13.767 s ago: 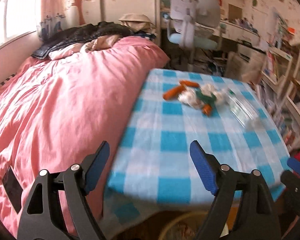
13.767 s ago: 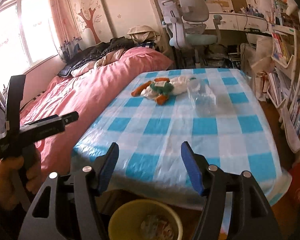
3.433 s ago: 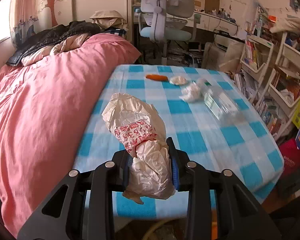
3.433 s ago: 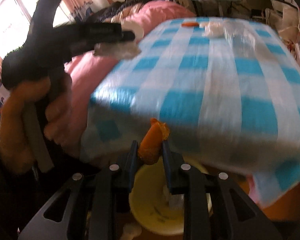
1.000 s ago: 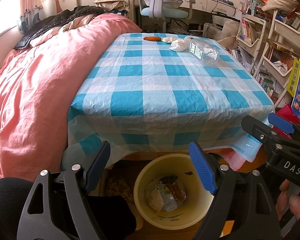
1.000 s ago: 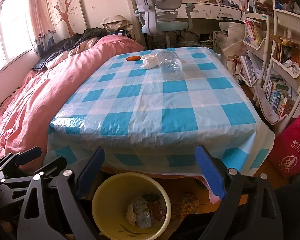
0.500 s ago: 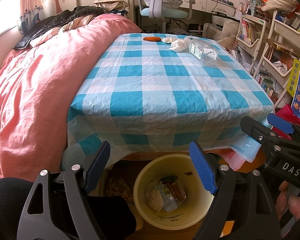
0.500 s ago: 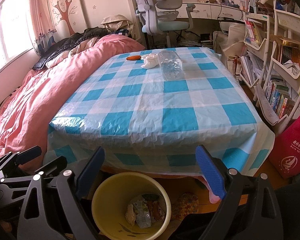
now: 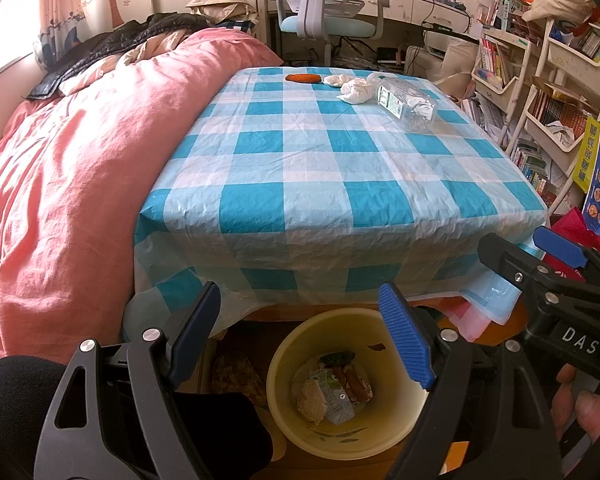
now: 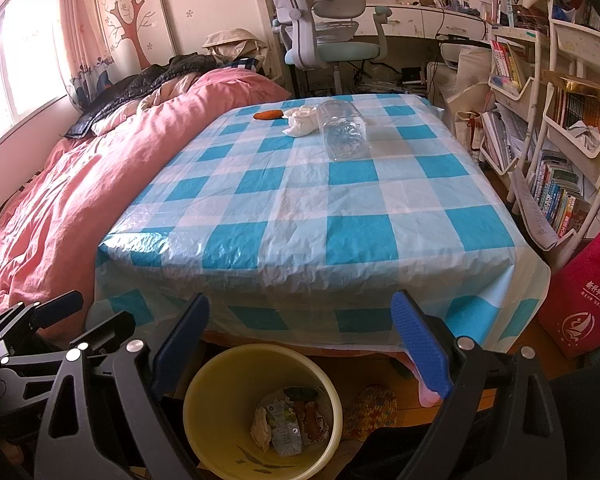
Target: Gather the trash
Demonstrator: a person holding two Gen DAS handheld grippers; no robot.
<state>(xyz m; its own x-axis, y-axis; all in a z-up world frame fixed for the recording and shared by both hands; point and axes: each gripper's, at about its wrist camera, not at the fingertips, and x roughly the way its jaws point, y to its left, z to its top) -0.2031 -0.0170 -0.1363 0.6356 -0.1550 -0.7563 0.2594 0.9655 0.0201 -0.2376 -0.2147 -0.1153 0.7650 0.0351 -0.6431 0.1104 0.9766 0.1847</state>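
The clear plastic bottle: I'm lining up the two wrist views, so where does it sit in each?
Left wrist: clear plastic bottle lies upper right of centre, on the table's far end.
Right wrist: it lies upper centre, base toward the camera.
Shared landmark: the crumpled white tissue touching its left side.

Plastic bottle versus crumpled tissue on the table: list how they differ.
The plastic bottle is clear and see-through; the crumpled tissue is white and opaque. The bottle is a rigid cylinder lying on its side; the tissue is a soft, shapeless wad. The bottle looks larger than the tissue and carries a printed label; the tissue is plain. Both lie side by side at the far end of the checked tablecloth, not yet binned.
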